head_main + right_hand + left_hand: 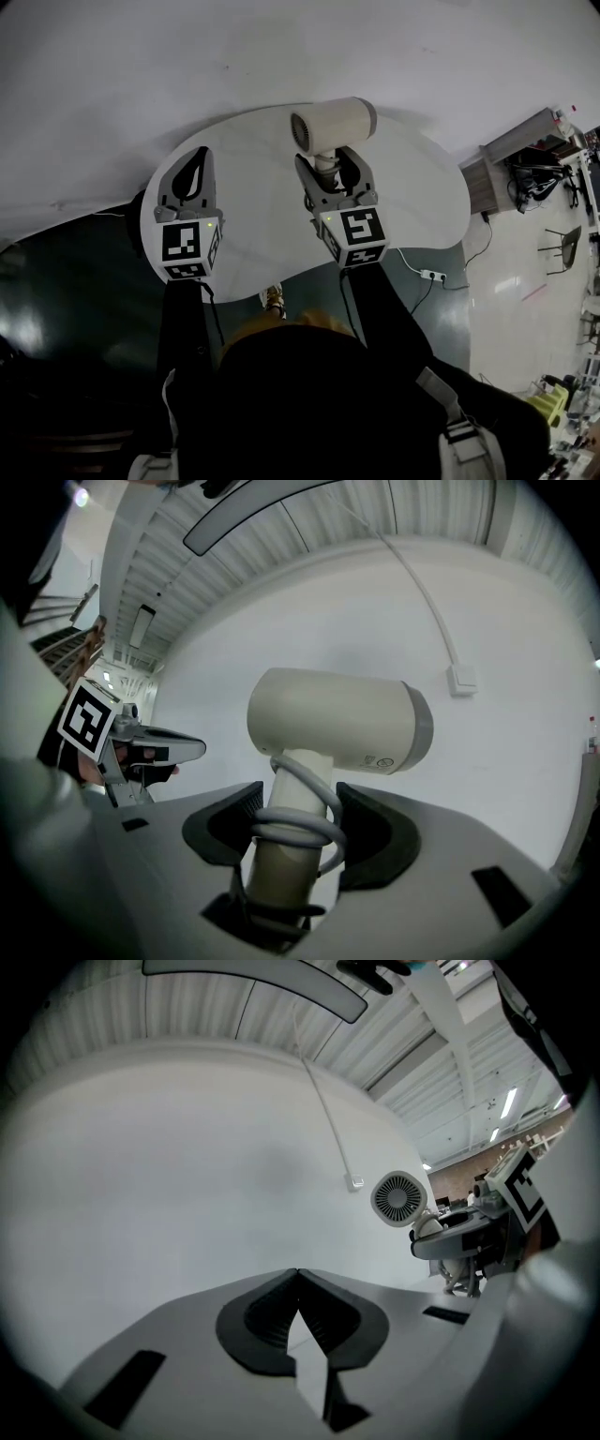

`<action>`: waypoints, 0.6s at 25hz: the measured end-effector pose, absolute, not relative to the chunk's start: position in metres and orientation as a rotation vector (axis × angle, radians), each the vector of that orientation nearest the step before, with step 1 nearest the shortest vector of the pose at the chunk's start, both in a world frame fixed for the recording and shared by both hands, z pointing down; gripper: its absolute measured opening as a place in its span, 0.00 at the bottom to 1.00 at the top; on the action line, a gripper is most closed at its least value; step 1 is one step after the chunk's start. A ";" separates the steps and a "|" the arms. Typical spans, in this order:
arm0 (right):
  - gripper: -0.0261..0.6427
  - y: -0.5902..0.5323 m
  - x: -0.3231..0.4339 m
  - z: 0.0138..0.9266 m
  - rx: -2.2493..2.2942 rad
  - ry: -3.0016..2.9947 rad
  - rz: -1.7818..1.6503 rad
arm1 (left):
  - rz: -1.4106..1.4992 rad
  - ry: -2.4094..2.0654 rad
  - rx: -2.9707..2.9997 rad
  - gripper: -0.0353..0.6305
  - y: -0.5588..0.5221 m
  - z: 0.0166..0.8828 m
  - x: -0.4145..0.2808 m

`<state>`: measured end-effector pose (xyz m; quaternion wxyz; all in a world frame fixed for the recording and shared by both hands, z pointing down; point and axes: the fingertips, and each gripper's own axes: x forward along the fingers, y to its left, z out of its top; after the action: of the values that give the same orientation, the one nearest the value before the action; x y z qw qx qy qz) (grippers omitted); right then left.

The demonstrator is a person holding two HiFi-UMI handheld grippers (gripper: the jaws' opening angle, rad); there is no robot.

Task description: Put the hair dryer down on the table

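A white wall (141, 75) stands ahead, with dark floor (56, 281) at left and pale floor (506, 300) beside a cabinet (511, 155) at right.

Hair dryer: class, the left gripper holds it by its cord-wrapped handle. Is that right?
No. The right gripper holds the hair dryer by its cord-wrapped handle, as the right gripper view shows. The left gripper is shut and empty.

Over the table (422, 192), hair dryer (333, 124) (left tongs (202, 155) alongside).
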<state>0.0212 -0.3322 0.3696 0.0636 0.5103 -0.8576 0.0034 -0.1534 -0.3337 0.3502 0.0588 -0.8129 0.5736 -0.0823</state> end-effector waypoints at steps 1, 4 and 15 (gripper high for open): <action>0.43 -0.336 0.018 0.371 1.548 -2.584 0.015 | -0.242 1.730 -2.470 0.08 -0.339 0.350 -0.156; 0.43 -0.347 0.010 0.372 1.568 -2.561 0.011 | -0.227 1.703 -2.491 0.08 -0.355 0.352 -0.164; 0.43 -0.369 -0.005 0.389 1.570 -2.514 0.052 | -0.233 1.673 -2.552 0.08 -0.382 0.370 -0.172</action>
<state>-0.0054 -0.3689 0.3894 0.0886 0.5275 -0.8447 0.0175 -0.1718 -0.3819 0.3703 0.0406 -0.8331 0.5463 -0.0761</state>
